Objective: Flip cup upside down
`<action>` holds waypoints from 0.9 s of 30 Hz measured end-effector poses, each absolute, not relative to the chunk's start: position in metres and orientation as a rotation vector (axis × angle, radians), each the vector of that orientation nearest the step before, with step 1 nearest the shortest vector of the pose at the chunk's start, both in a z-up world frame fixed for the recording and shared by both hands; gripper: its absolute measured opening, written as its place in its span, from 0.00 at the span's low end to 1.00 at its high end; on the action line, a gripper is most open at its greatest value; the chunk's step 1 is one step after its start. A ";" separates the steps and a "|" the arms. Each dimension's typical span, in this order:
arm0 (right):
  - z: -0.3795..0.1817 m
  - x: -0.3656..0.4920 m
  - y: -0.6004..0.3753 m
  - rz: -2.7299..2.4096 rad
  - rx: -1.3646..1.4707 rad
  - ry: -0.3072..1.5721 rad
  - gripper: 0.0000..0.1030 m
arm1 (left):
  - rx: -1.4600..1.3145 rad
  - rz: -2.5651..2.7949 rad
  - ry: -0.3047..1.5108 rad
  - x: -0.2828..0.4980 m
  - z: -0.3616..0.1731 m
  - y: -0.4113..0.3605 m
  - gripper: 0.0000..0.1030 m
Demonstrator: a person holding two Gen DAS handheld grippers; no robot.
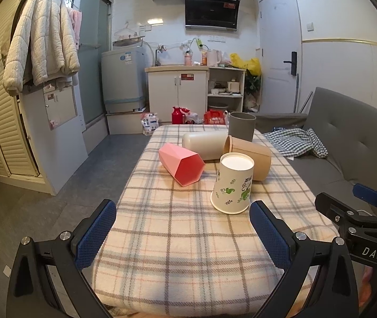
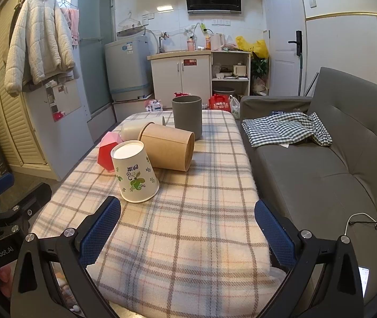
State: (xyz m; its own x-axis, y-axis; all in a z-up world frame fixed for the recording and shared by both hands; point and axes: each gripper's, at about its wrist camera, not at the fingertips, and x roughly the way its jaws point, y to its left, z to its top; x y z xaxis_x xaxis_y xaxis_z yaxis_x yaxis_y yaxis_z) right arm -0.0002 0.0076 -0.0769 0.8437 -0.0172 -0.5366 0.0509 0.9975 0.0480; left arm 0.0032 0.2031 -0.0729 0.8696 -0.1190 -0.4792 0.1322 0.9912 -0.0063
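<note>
A white paper cup with green print [image 1: 233, 185] [image 2: 134, 171] stands upside down on the plaid-covered table [image 1: 183, 238] [image 2: 188, 225]. Behind it a pink faceted cup [image 1: 181, 165] [image 2: 108, 149], a cream cup [image 1: 204, 144] [image 2: 135, 129] and a brown paper cup [image 1: 249, 156] [image 2: 168, 149] lie on their sides. A grey cup [image 1: 241, 126] [image 2: 187, 115] stands upright at the far end. My left gripper [image 1: 183, 235] is open and empty at the near table edge. My right gripper [image 2: 188, 233] is open and empty, just right of the white cup.
A grey sofa [image 2: 321, 172] with a checked cloth [image 2: 286, 129] runs along the table's right side. A charging cable [image 2: 374, 233] lies on the sofa. Cabinets, a washing machine [image 1: 123, 79] and bags stand beyond the table's far end.
</note>
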 end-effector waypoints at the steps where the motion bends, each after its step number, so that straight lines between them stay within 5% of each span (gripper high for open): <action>1: -0.077 0.000 0.007 -0.037 0.062 0.567 0.99 | 0.029 -0.131 0.499 0.003 -0.073 0.203 1.00; 27: -0.079 0.001 0.008 -0.039 0.063 0.571 0.99 | 0.029 -0.129 0.498 0.002 -0.074 0.203 1.00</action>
